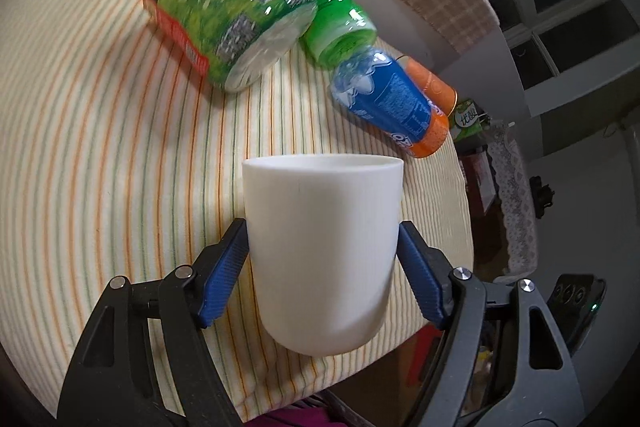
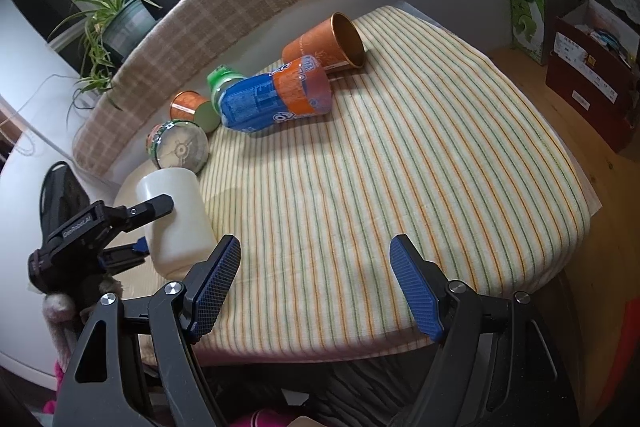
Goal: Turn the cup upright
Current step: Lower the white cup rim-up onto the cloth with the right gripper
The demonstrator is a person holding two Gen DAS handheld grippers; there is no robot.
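left gripper [image 1: 322, 263]: clamped on the white cup [image 1: 322, 247], lower middle of frame (rim facing away)
right gripper [image 2: 316, 283]: spread wide, holding nothing
further back: striped cloth [image 2: 400, 167], then blue-labelled bottle [image 2: 272, 97]

Striped cloth [image 2: 400, 167] with toppled orange cup [image 2: 326, 45], blue bottle [image 2: 272, 99], green bottle [image 1: 336, 15].

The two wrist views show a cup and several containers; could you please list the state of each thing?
White cup: gripped, lifted off the cloth.
Left gripper: shut on the white cup.
Right gripper: open, holding nothing.
Blue and orange bottle: lying on its side.
Orange cup: on its side, mouth open.
Green bottle: lying down.
Watermelon container: tipped over.
Striped cloth: spread flat.
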